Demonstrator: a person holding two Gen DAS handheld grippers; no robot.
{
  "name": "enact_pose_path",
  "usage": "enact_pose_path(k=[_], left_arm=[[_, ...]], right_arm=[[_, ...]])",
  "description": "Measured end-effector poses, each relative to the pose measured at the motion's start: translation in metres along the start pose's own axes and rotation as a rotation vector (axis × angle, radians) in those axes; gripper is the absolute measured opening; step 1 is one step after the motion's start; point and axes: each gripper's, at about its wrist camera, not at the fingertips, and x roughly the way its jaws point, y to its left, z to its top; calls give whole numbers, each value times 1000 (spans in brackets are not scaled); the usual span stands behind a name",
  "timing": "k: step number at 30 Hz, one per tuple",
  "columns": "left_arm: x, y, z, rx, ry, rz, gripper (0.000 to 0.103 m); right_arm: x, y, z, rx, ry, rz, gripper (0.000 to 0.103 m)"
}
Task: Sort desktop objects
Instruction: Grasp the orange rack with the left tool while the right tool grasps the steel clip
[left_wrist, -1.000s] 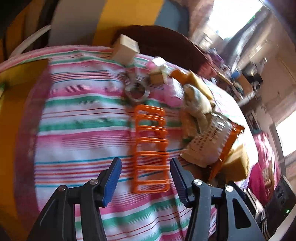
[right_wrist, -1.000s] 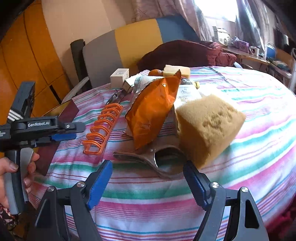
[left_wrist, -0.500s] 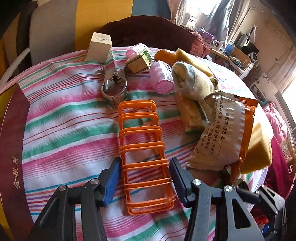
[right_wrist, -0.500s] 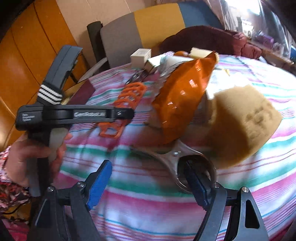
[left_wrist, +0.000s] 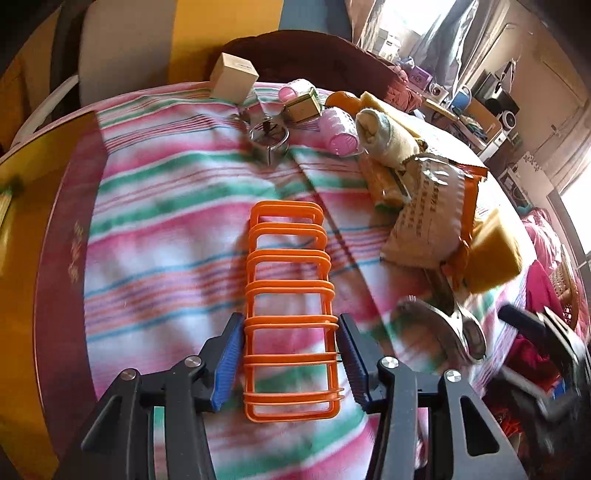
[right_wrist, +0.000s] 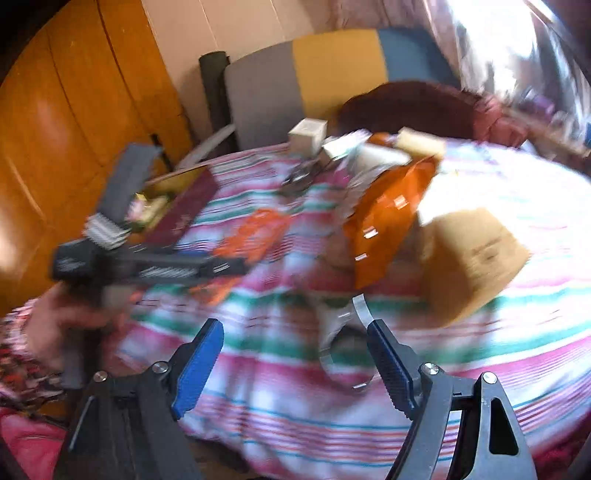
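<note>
Since a second ago, left gripper (left_wrist: 290, 360) advanced over orange rack (left_wrist: 290, 306); fingers closing either side, pads not yet pressing. Rack lies flat on striped worktop (left_wrist: 166, 229). Right gripper (right_wrist: 295, 365) fingers wide, empty, beside metal clamp (right_wrist: 341, 332).

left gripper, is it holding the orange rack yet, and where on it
Not yet clamped: the left gripper is closing with the orange rack between its jaws, at the rack's near end, pads beside its long sides.

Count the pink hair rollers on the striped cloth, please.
2. One pink roller lies beside the rolled towel. The other roller sits farther back, partly behind the small green box. More may be hidden under the pile.
</note>
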Motion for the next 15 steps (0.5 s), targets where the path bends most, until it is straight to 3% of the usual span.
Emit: enact_pose_path(k=[1,3,9,15], left_arm=[[-2,1,-4,-8,-8,-7,51],[-5,3,-8,-19,-14,-19,51],[-4,5,-2,-41,2,-26,54],[3,-10,-3,55,-10,37,58]], right_arm=[[5,-1,1,-10,16,-43,80],[17,-4,2,-21,48,-87,69],[46,-9,2,-40,101,-87,61],[52,-12,-1,-17,90,-92,48]])
